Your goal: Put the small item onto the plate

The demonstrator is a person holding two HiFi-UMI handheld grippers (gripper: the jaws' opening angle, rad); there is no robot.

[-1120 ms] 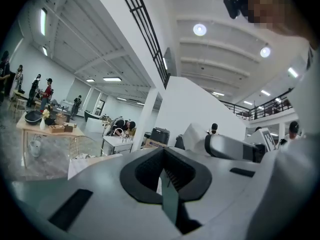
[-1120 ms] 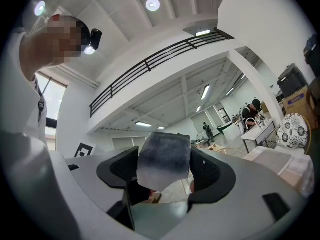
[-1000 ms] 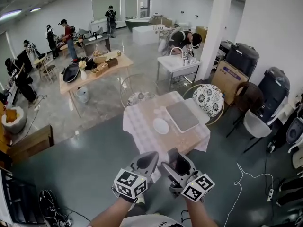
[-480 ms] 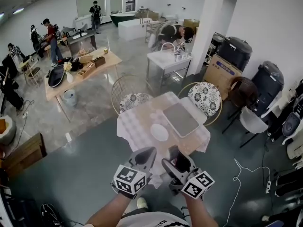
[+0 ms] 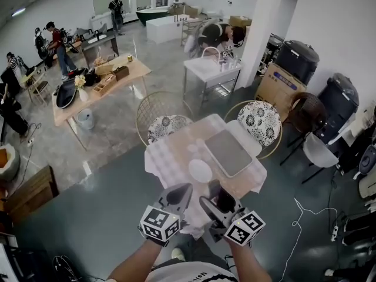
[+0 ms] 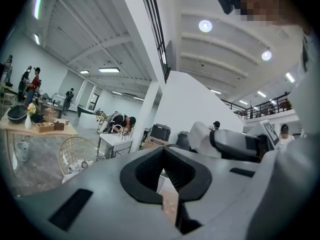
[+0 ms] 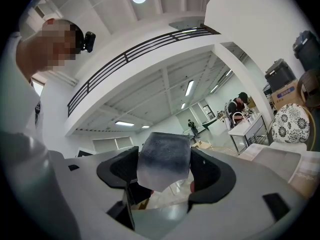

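A small table with a checked cloth (image 5: 170, 157) stands ahead of me. On it lie a white plate (image 5: 200, 170) and a flat grey tray (image 5: 228, 152). Both grippers hang in the air short of the table's near edge. My right gripper (image 5: 216, 197) (image 7: 165, 156) is shut on a small dark grey block (image 7: 163, 151), seen as a dark lump (image 5: 227, 202) in the head view. My left gripper (image 5: 185, 188) (image 6: 164, 151) is shut, its pads meeting with nothing between them.
Two wire chairs with patterned cushions (image 5: 166, 124) (image 5: 259, 122) stand behind the table. Beyond are a sink stand (image 5: 210, 69), a wooden table (image 5: 100, 84) and several people. Black bins (image 5: 299, 60) and a chair (image 5: 320, 151) line the right wall. A cable (image 5: 305, 216) lies on the floor.
The table and plate have come slightly nearer and shifted in the head view as I move. Both grippers stay in the same pose, the right still holding the block.
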